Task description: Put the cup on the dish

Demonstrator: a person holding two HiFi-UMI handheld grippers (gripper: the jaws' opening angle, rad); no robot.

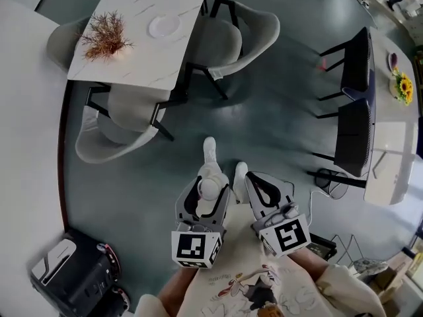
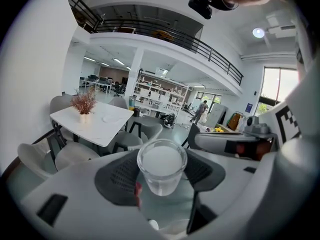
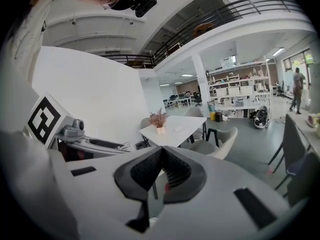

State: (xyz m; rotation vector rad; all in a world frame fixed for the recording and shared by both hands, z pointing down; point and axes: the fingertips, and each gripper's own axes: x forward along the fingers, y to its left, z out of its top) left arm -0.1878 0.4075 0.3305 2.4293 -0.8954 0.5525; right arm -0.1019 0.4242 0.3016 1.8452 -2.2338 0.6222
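At the upper left of the head view, the marble table [image 1: 132, 61] carries a dried plant [image 1: 104, 37] and, to its right, the white dish [image 1: 164, 26]. Low in the centre, your left gripper [image 1: 206, 193] has its jaws clamped on the clear cup [image 2: 161, 166], upright and well apart from the dish. Just right of it, your right gripper [image 1: 266, 191] has its jaws pressed together, empty.

A white marble-patterned rectangular tabletop [image 1: 132, 61] stands on a grey-green floor [image 1: 264, 111], with a dried reddish-brown plant [image 1: 104, 35] near its left edge. Pale grey shell chairs [image 1: 246, 32] surround it. Well apart at right, two black chairs [image 1: 355, 104] face a long white table [image 1: 390, 157] bearing yellow flowers [image 1: 404, 86].
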